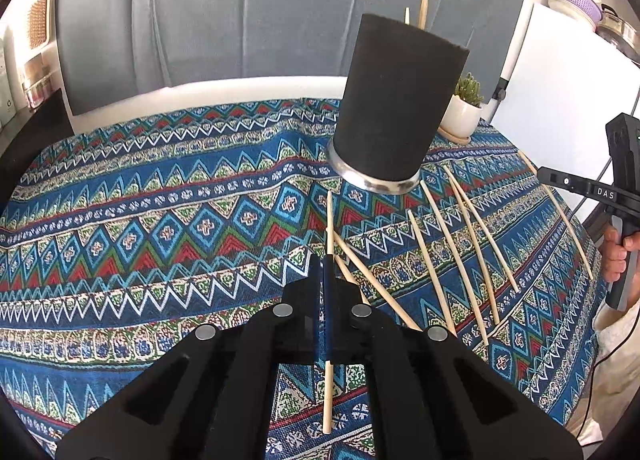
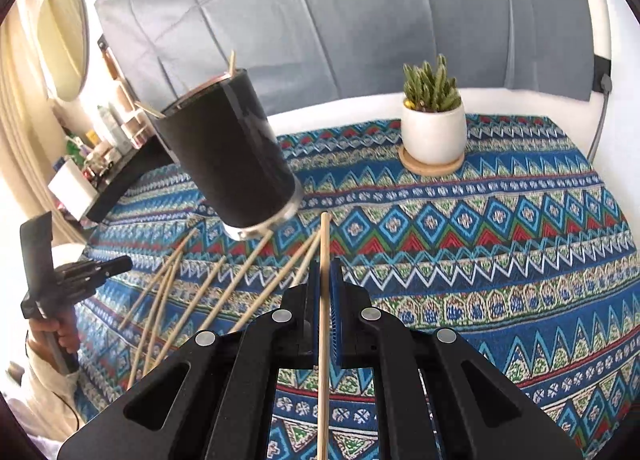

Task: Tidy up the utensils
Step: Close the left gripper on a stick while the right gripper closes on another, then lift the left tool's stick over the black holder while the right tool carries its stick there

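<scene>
Left wrist: left gripper [image 1: 326, 272] pinching chopstick [image 1: 329, 220]; right gripper [image 2: 325, 276] pinching another chopstick [image 2: 324, 244].

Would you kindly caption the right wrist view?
Right gripper clamps one chopstick near the black cup.

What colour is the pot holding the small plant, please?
White pot, seen best in the right wrist view.

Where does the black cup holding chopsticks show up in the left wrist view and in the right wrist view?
Left wrist view: black cup stands upper right of centre, ahead of the closed left gripper.
Right wrist view: the cup sits left of centre, leaning in the fisheye.
Shared landmark: the white potted plant, on the patterned cloth in both.
</scene>
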The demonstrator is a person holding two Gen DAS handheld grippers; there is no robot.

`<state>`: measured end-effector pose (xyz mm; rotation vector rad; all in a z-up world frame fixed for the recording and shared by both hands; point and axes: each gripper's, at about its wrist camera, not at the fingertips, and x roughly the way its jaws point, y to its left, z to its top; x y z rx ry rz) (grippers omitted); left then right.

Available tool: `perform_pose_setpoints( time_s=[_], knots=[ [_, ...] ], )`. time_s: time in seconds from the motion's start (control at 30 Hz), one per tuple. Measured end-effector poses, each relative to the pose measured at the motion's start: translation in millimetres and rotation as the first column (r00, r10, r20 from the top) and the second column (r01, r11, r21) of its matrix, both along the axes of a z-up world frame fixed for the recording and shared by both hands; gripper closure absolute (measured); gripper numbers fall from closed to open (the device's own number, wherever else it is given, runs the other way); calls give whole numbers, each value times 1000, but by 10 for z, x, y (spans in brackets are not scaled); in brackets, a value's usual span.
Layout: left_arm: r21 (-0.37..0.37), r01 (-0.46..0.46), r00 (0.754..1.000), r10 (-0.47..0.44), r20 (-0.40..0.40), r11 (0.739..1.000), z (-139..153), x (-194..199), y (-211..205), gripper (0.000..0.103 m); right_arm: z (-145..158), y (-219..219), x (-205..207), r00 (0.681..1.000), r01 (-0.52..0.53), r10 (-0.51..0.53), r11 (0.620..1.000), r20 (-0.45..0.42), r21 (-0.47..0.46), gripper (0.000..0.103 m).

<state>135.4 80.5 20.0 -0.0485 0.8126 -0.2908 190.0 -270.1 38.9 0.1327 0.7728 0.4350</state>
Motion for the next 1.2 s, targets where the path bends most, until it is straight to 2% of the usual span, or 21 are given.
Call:
perform_pose_setpoints(
  time_s=[0.13,0.37,0.47,0.7,0.83,0.97,1.2],
  knots=[
    [2,14,1000,-14,-24,1000,-18,14,-5,102,203,82,-32,998,-33,33,999,44,-1,98],
    [82,43,996,-36,-81,996,-194,127,-230,101,315,214,-74,994,-81,82,997,77,-17,98],
    [93,63,991,-51,-126,994,-297,172,-263,101,337,215,-107,992,-87,87,996,88,-8,98],
    [129,84,989,-67,-132,988,-374,206,-327,95,357,199,-190,990,-94,93,996,108,-4,98],
    [93,73,989,-60,-139,993,-378,237,-270,98,392,190,-220,989,-86,85,996,117,0,98],
    [14,53,984,-50,-172,998,-369,248,-127,98,478,149,-274,987,-69,68,998,148,-2,98],
    [-12,20,993,-21,-118,1000,-147,163,76,98,722,70,-362,976,-54,52,998,213,6,98]
  ],
)
